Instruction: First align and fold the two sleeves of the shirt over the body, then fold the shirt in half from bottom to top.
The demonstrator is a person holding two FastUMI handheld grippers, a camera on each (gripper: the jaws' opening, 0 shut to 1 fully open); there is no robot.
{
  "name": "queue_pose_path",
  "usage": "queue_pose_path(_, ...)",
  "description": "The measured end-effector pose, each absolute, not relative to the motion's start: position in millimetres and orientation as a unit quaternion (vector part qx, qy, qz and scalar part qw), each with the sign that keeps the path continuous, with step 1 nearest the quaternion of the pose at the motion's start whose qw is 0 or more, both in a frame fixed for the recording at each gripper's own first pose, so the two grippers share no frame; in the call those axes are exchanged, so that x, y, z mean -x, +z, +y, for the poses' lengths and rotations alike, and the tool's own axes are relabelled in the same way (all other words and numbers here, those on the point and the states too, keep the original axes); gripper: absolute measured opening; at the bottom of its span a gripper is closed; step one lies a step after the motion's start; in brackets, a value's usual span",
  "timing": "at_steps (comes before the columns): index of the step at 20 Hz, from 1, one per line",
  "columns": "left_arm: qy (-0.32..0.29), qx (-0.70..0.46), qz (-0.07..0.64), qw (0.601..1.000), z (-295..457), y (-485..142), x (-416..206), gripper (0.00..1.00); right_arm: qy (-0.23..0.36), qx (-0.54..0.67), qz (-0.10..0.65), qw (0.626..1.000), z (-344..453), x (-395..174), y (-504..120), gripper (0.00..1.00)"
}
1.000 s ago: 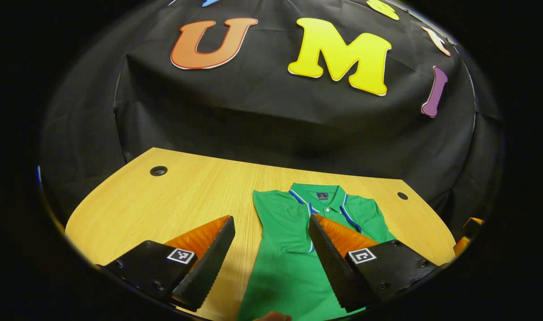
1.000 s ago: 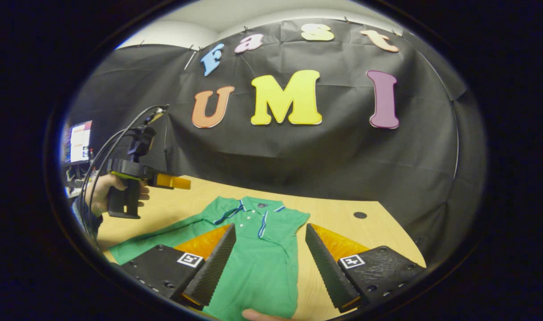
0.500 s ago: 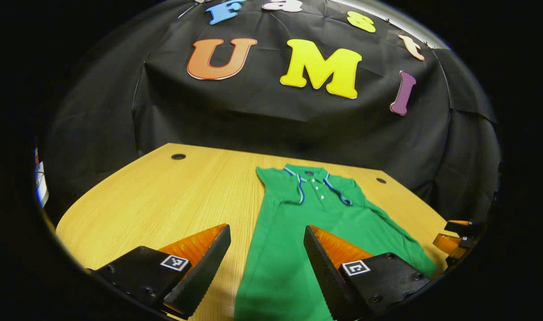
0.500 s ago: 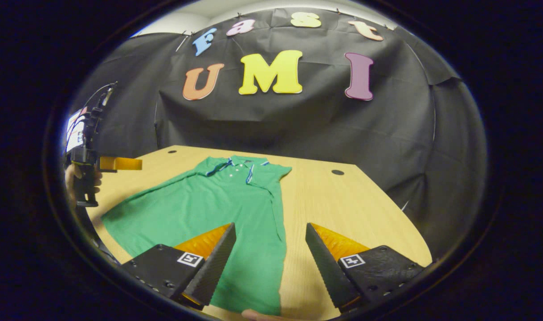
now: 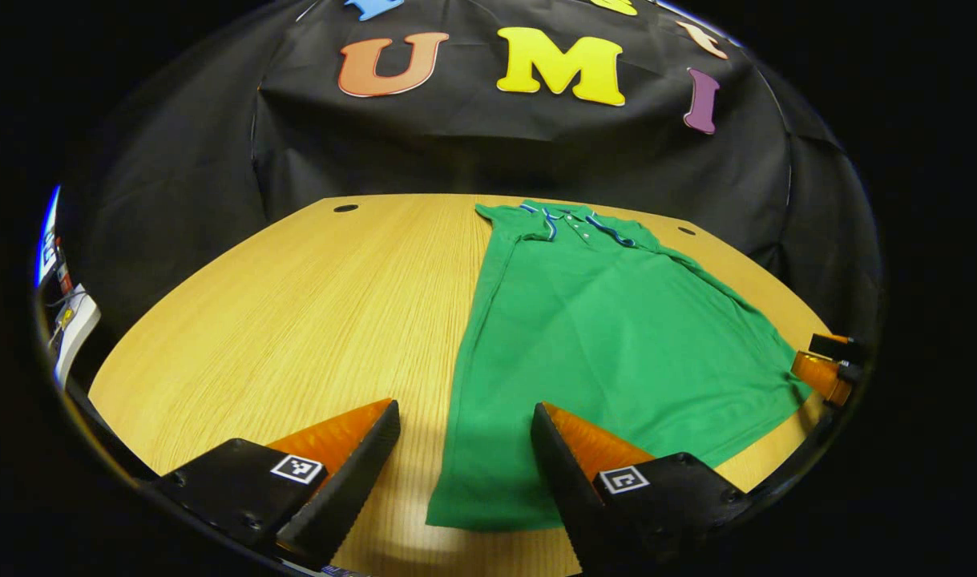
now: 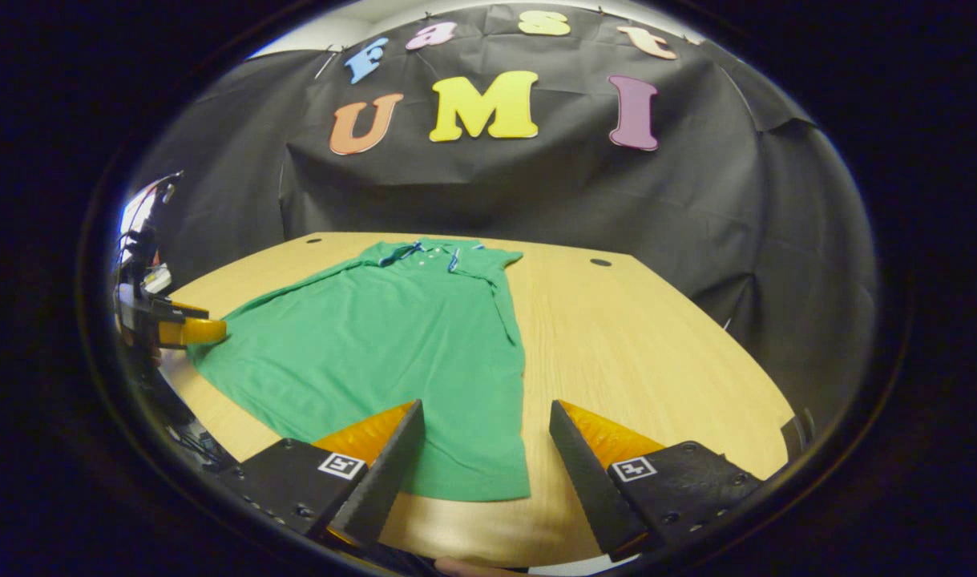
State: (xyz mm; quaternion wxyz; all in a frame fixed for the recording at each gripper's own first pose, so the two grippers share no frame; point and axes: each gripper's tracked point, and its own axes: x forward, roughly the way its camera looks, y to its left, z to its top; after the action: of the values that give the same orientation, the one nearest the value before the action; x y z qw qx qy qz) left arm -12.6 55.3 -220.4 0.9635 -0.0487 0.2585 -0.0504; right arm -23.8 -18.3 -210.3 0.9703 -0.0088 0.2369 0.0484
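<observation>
On the wooden table (image 5: 280,320) the green polo shirt (image 5: 608,336) lies flat, collar toward the booth's back wall and hem toward the near edge, and a lot more of it is in frame than 1 second ago. Back then both cameras sat close over the collar end; now they've both pulled back toward the hem, so the whole body shows, bottom edge included.

Both sleeves look already folded in over the body, since the sides run pretty straight from shoulder to hem. So my read is step 1 is done and this backing-off is the setup for the bottom-to-top fold.

The left gripper (image 5: 464,449) has its fingers spread wide with nothing between them, hovering right over the hem corner on its side. The right gripper (image 6: 484,449) is the same deal, fingers apart and empty, above the other hem corner. From the right gripper view you can also spot the left gripper at the far edge of the shirt.

Next up is probably pinching the 2 hem corners, and grabbing every layer matters or the fold goes sloppy.
</observation>
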Motion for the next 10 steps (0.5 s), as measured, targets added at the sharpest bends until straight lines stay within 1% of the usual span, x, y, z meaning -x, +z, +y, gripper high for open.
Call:
queue_pose_path(5,-0.061,0.065,0.256,0.963,40.9,-219.6,15.9,1.0,0.028,-0.02,0.243,0.969,-30.0,34.0,-217.0,0.96)
queue_pose_path(7,-0.058,0.076,0.255,0.962,43.3,-218.3,16.4,1.0,0.039,-0.042,0.259,0.964,-20.7,39.0,-224.9,0.95)
queue_pose_path(8,-0.055,0.081,0.256,0.962,43.4,-220.9,15.3,1.0,0.039,-0.038,0.253,0.966,-19.1,39.1,-225.0,0.96)
queue_pose_path(9,-0.051,0.087,0.256,0.961,44.6,-221.0,14.6,1.0,0.04,-0.026,0.252,0.967,-18.0,37.3,-223.9,0.94)
queue_pose_path(10,-0.046,0.093,0.252,0.962,46.2,-219.5,13.0,1.0,0.047,-0.019,0.254,0.966,-14.0,38.2,-225.0,0.95)
